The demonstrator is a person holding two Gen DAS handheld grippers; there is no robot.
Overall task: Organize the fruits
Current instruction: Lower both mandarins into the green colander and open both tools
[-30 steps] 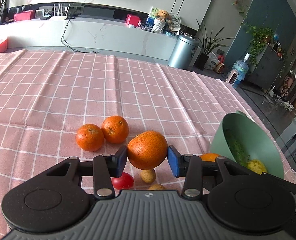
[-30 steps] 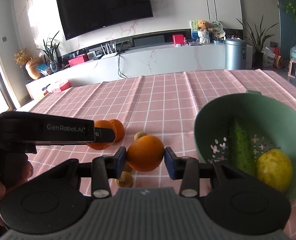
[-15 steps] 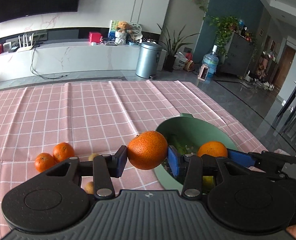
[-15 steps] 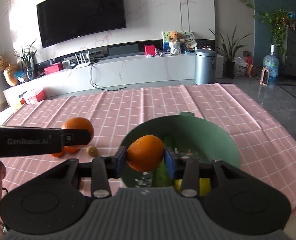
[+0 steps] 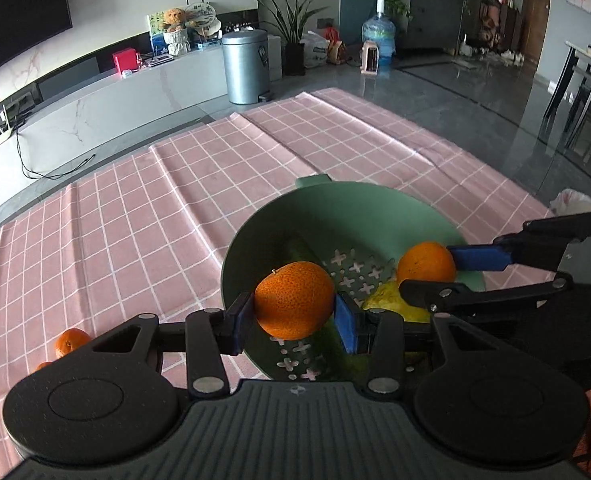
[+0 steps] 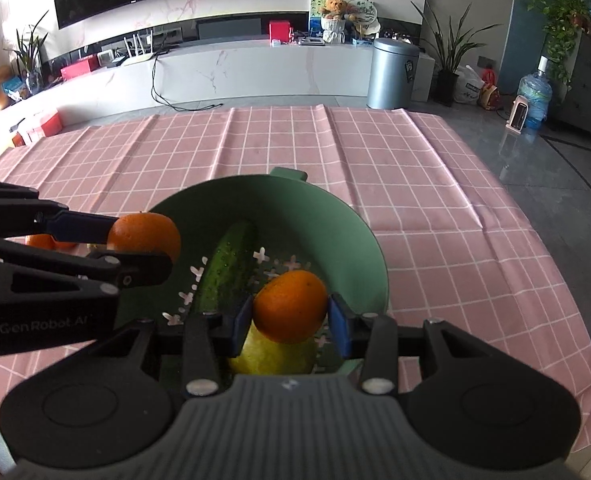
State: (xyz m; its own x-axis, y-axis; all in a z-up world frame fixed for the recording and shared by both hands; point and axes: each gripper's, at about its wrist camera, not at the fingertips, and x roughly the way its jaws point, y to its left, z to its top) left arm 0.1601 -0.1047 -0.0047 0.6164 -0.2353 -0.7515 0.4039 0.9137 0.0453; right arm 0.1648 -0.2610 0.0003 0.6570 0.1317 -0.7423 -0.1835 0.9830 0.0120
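Note:
My left gripper (image 5: 294, 317) is shut on an orange (image 5: 294, 300) held over the near left part of the green colander (image 5: 359, 204). My right gripper (image 6: 290, 318) is shut on a second orange (image 6: 289, 306) above the colander (image 6: 335, 220). Each gripper shows in the other's view: the right gripper (image 5: 427, 276) with its orange (image 5: 426, 261) comes in from the right, the left gripper (image 6: 143, 248) with its orange (image 6: 145, 236) from the left. Inside the colander lie a cucumber (image 6: 225, 268) and a yellow fruit (image 6: 271, 356).
The colander stands on a pink checked tablecloth (image 6: 435, 216) near the table's right end. More oranges (image 5: 70, 342) lie on the cloth to the left, also visible as oranges (image 6: 49, 242) behind the left gripper. A floor drop lies beyond the table's right edge (image 5: 515, 184).
Both grippers have swung to the right with their oranges, from above the loose fruit on the cloth to over the green colander. The left gripper has rolled as it went.

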